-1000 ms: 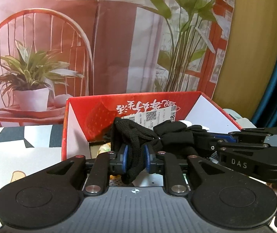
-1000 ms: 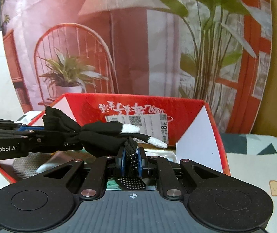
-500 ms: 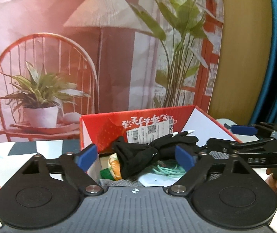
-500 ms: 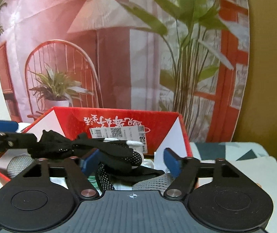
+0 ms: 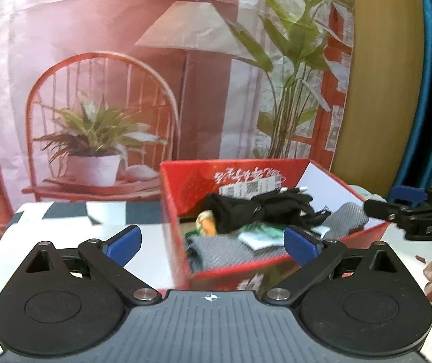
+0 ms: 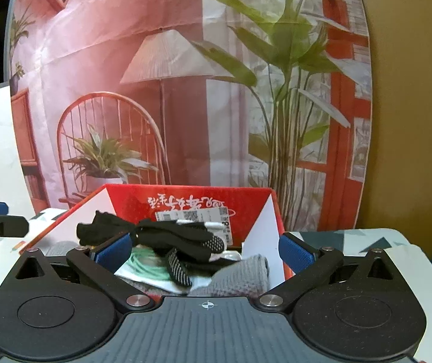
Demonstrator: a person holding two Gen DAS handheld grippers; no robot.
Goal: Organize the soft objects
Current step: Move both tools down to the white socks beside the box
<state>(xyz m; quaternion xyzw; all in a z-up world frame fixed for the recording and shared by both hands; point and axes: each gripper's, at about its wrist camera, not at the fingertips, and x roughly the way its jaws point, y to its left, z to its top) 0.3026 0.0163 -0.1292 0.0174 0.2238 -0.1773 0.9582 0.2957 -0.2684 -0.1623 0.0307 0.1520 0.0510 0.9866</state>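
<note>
Straight ahead of the right hand-held gripper (image 6: 205, 249), the black gloves (image 6: 167, 236) lie knotted in the red box (image 6: 185, 199), atop grey cloth (image 6: 240, 275); their long axis runs crosswise to its wide, empty fingers. From the left hand-held gripper (image 5: 212, 240), likewise spread wide and holding nothing, the gloves sit ahead and slightly right. The right one looks nearer, should any tidying follow.

Both tools (image 5: 211, 242) (image 6: 205, 252) spread wide (empty).
</note>
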